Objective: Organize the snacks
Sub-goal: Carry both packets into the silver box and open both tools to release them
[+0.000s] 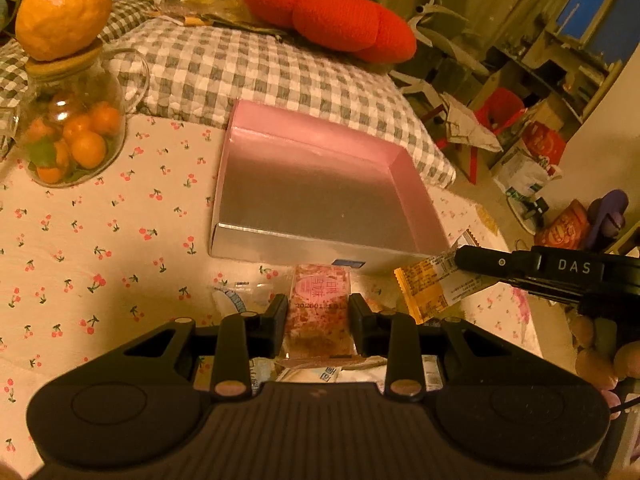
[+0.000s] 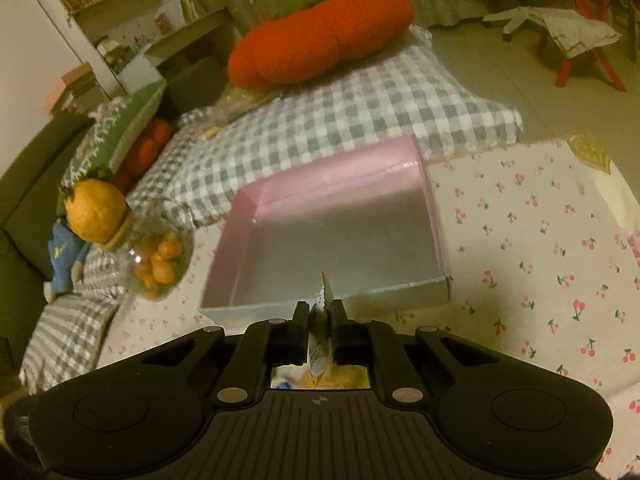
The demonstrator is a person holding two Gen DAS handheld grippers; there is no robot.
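Note:
An empty shallow box (image 1: 320, 196) with pink walls and a silver floor lies on the cherry-print cloth. My left gripper (image 1: 318, 312) is shut on a pink snack packet (image 1: 320, 300), just in front of the box's near wall. From the right comes my right gripper (image 1: 460, 258), shut on a yellow snack packet (image 1: 432, 288) that hangs from its tip near the box's near right corner. In the right wrist view the right gripper (image 2: 319, 320) pinches that packet (image 2: 320, 328) edge-on, with the box (image 2: 340, 236) ahead. More packets (image 1: 320, 374) lie under the left gripper.
A glass jar of small oranges (image 1: 72, 136) with a big orange on its lid stands left of the box. Behind the box lie a grey checked cushion (image 1: 260, 68) and a red knitted cushion (image 1: 328, 12). The table's right edge drops to a cluttered floor (image 1: 532, 152).

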